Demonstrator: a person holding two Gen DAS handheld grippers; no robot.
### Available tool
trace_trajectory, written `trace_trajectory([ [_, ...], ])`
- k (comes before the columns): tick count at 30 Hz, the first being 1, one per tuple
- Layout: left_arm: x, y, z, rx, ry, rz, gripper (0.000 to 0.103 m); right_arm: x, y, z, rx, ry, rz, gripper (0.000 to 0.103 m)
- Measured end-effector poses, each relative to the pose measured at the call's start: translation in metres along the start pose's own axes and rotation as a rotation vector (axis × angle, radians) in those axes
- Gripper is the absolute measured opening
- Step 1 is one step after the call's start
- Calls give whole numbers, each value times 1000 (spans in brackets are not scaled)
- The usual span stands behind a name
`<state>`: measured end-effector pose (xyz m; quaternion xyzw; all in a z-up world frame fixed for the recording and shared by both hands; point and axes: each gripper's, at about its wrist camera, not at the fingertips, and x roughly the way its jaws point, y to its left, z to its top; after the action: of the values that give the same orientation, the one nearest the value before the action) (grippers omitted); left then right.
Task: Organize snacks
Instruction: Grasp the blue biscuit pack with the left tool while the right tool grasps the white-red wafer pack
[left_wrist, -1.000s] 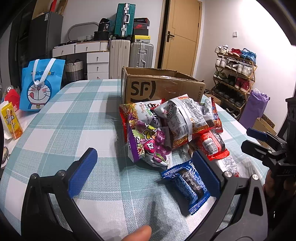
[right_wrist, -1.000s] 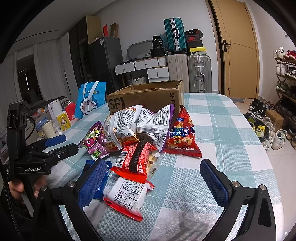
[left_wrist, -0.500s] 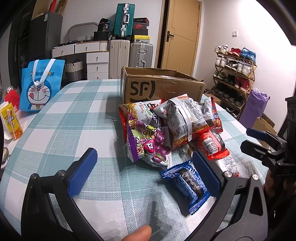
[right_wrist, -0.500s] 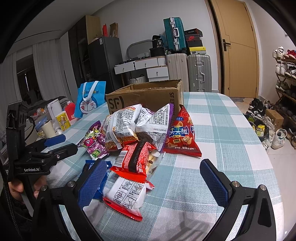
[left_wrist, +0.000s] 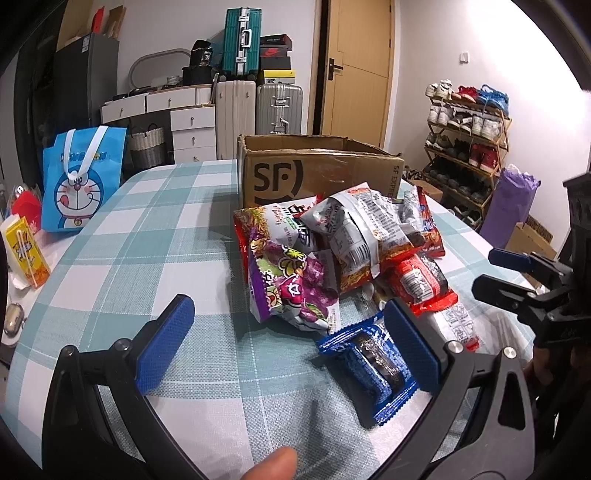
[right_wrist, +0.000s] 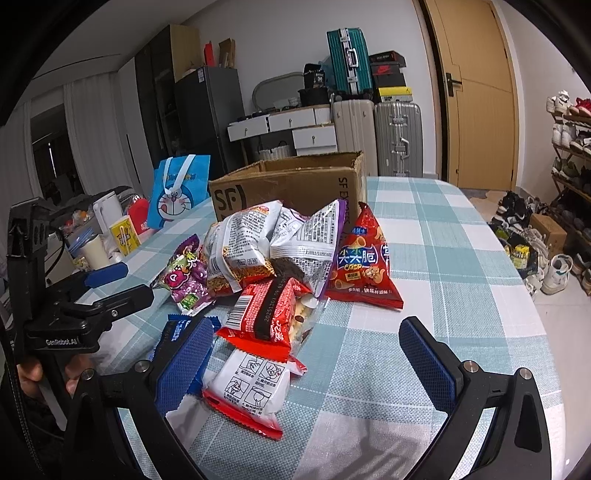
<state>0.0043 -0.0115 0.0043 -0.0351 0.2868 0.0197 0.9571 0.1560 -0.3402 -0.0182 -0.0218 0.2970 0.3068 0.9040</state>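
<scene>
A pile of snack packets lies on the checked table in front of an open cardboard SF box (left_wrist: 317, 173), which also shows in the right wrist view (right_wrist: 295, 184). The pile holds a purple bag (left_wrist: 291, 291), silver-and-orange bags (left_wrist: 354, 229), a red triangular crisp bag (right_wrist: 364, 266), a red-and-black packet (right_wrist: 271, 314), a white-and-red packet (right_wrist: 251, 391) and a blue cookie packet (left_wrist: 369, 363). My left gripper (left_wrist: 286, 350) is open and empty, low over the table just short of the pile. My right gripper (right_wrist: 306, 365) is open and empty, with the white-and-red packet between its fingers.
A blue Doraemon bag (left_wrist: 79, 184) and a yellow carton (left_wrist: 26, 254) stand at the table's left edge. Suitcases, drawers and a door are behind the table. A shoe rack (left_wrist: 465, 147) stands to the right. Each gripper shows in the other's view.
</scene>
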Motion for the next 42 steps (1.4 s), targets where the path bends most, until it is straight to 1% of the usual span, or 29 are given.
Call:
trace_trajectory([
  [2, 3, -3, -1, 13, 24, -2, 102, 3, 0, 1, 3, 25, -5, 102],
  [4, 1, -5, -1, 20, 23, 0, 102, 7, 0, 2, -3, 60, -16, 102],
  [6, 1, -9, -1, 31, 30, -8, 102, 13, -1, 3, -10, 135, -15, 102],
  [10, 6, -18, -4, 65, 92, -53, 102, 25, -2, -1, -7, 261, -35, 102],
  [13, 9, -23, -7, 82, 118, -64, 102, 29, 2, -2, -13, 274, -29, 102],
  [16, 10, -23, -8, 64, 126, -79, 102, 36, 10, -4, -25, 283, -37, 102],
  [21, 15, -21, -7, 43, 150, -81, 102, 53, 22, -4, -34, 325, -62, 102],
  [24, 21, -27, -6, 56, 176, -92, 102, 57, 26, -5, -49, 342, -85, 103],
  [27, 28, -38, -6, 86, 205, -98, 102, 50, 18, -5, -72, 359, -122, 103],
  [29, 35, -45, -7, 105, 241, -89, 102, 45, 8, -7, -75, 366, -142, 102],
  [31, 43, -50, -9, 118, 270, -77, 102, 42, 2, -8, -69, 363, -127, 102],
  [33, 47, -54, -9, 120, 286, -85, 102, 41, 0, -9, -75, 365, -119, 97],
  [36, 50, -54, -11, 119, 294, -82, 102, 45, 6, -9, -121, 370, -121, 86],
  [38, 52, -53, -10, 120, 305, -83, 102, 47, 9, -12, -140, 383, -115, 82],
  [42, 50, -48, -9, 129, 306, -81, 99, 45, 13, -13, -146, 379, -103, 81],
])
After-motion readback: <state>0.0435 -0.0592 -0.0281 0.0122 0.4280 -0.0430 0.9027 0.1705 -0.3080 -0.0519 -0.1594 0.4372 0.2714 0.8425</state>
